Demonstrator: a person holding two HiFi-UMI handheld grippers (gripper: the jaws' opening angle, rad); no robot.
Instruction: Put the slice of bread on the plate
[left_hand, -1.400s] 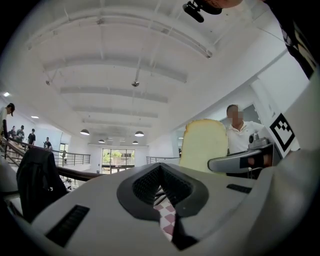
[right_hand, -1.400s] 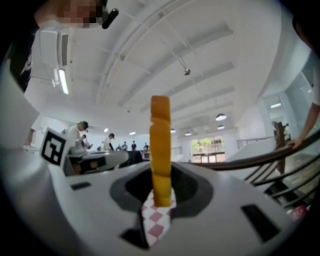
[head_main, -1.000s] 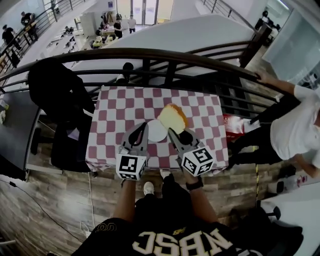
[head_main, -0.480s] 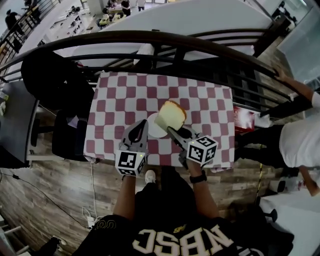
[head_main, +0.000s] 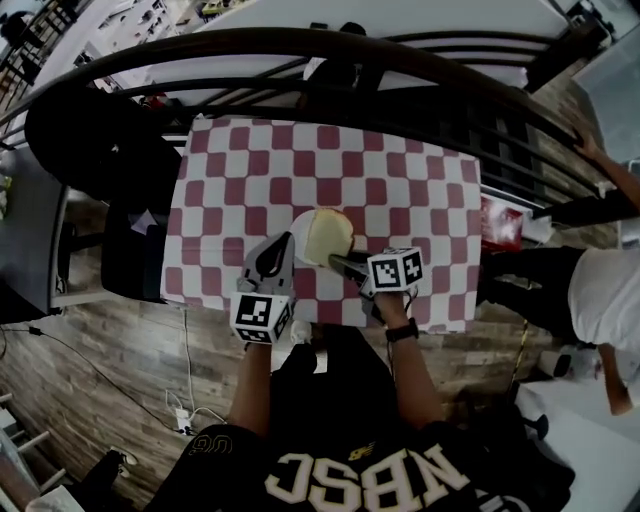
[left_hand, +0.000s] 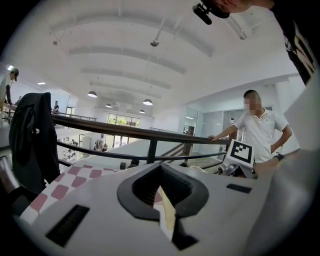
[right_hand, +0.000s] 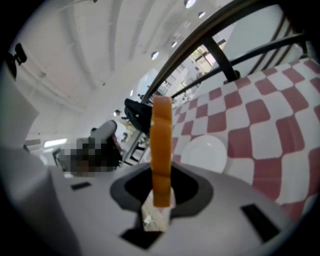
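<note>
Both grippers have dropped toward the checkered table (head_main: 420, 200) compared with a second ago. The slice of bread (head_main: 327, 233), which was hanging out past the plate (right_hand: 206, 155), now sits pretty much over it in the head view. The right gripper (head_main: 338, 262) is clamped on one edge of the slice, and its own view shows the bread edge-on between the jaws. The left gripper (head_main: 283, 245) hangs just beside the plate with its jaws together and nothing in them.

So the person is basically at the set-down. Whether the bread already touches the plate is hard to tell from up top. The best bet looks like easing it down until the far end rests on the plate, keeping the face flat, and only then letting the jaws go. Bread is soft, so a drop from height or a drag sideways could fold it or nudge the plate. The left gripper probably just needs to stay clear.
</note>
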